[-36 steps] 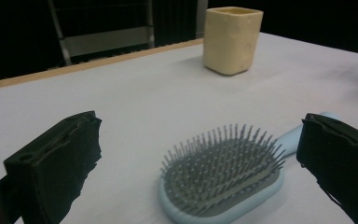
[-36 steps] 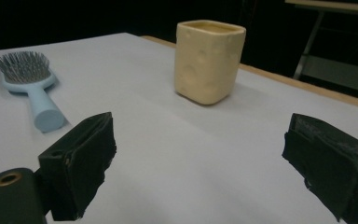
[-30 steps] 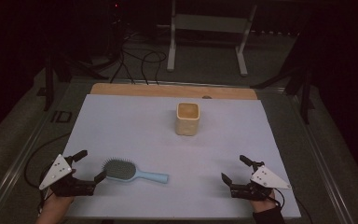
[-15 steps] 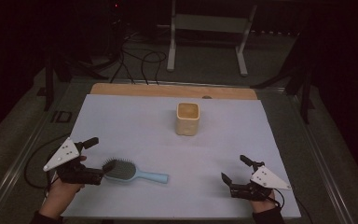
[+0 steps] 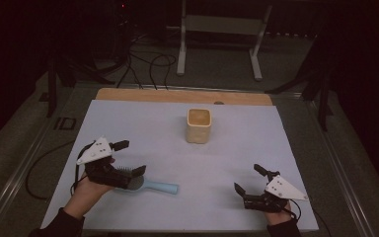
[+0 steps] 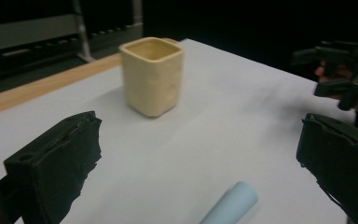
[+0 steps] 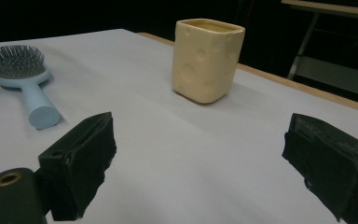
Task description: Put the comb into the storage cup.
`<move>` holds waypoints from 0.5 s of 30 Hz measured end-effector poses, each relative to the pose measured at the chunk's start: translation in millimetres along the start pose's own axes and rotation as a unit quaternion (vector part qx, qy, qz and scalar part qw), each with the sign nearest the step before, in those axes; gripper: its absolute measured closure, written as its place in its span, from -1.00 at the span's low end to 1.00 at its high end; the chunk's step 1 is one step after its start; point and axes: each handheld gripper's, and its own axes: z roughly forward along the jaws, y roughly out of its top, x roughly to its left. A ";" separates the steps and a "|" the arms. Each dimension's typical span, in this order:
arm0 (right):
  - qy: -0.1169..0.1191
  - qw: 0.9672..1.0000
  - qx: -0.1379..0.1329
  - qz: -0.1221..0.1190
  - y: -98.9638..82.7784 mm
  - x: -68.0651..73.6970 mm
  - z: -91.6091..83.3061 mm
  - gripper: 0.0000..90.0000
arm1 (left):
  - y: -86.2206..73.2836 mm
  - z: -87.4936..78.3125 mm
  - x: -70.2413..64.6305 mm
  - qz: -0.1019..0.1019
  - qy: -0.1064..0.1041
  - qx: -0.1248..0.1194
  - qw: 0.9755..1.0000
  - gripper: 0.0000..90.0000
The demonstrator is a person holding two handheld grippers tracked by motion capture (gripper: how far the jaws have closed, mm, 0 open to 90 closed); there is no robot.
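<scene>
**Brush under the open left gripper**

At 7 o'clock on the table (image 5: 143, 123), the brush (image 5: 145, 184) lies flat, bristles up, handle pointing to 3 o'clock. The left gripper (image 5: 128, 158) is held wide open over its head, nothing gripped. The right gripper (image 5: 246, 180) is open and empty at 5 o'clock. The brush is judged light, stiff and smooth; the slim handle is best pinched near the head. The cup (image 5: 198, 126) stands well apart.

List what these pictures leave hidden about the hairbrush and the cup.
- Light blue plastic hairbrush: high view, left tongs cover its bristle head; left gripper view's bottom edge cuts off everything except the handle tip.
- Cream square cup: contents unreadable, high view too small, gripper views too low.
</scene>
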 end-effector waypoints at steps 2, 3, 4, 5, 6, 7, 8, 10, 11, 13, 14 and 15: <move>-0.001 1.000 0.002 0.001 -0.1 0.2 0.2 -0.81 | 0.3 8.9 -1.8 0.003 -0.016 0.007 1.000 -1.00; 0.000 1.000 0.002 0.001 -0.3 0.1 0.2 -0.81 | 0.0 13.6 -2.6 0.002 -0.019 0.010 1.000 -1.00; -0.001 1.000 0.003 0.003 -0.3 0.1 0.2 -0.81 | -0.6 18.4 -3.6 0.001 -0.021 0.012 1.000 -1.00; -0.001 1.000 0.002 0.003 -0.2 0.0 0.2 -0.81 | -1.3 23.0 -4.5 0.000 -0.027 0.016 1.000 -1.00; -0.001 1.000 0.001 0.002 -0.1 -0.2 0.2 -0.81 | -2.2 27.5 -5.5 -0.002 -0.030 0.020 0.999 -1.00; -0.001 1.000 0.001 0.002 0.0 -0.2 0.2 -0.81 | -3.1 31.5 -6.4 -0.003 -0.031 0.023 0.999 -1.00; 0.000 1.000 0.001 0.002 0.1 0.1 0.2 -0.81 | -3.9 35.4 -7.4 -0.003 -0.035 0.026 0.999 -1.00; 0.001 1.000 0.000 0.001 0.1 0.3 0.0 -0.81 | -5.5 42.9 -9.5 -0.003 -0.034 0.035 0.999 -1.00; 0.001 1.000 0.000 0.002 0.3 0.5 0.2 -0.81 | -6.4 46.0 -10.3 -0.002 -0.033 0.038 0.999 -1.00; 0.002 1.000 0.001 0.001 0.2 1.0 0.5 -0.81 | -8.8 51.6 -10.9 -0.007 -0.032 0.045 0.998 -0.96; 0.001 1.000 0.002 0.002 0.1 1.1 0.7 -0.81 | -10.4 54.0 -11.3 -0.008 -0.027 0.048 0.998 -0.95; 0.002 1.000 0.001 0.001 0.1 1.0 0.8 -0.81 | -12.1 56.2 -11.5 -0.009 -0.021 0.048 0.999 -0.92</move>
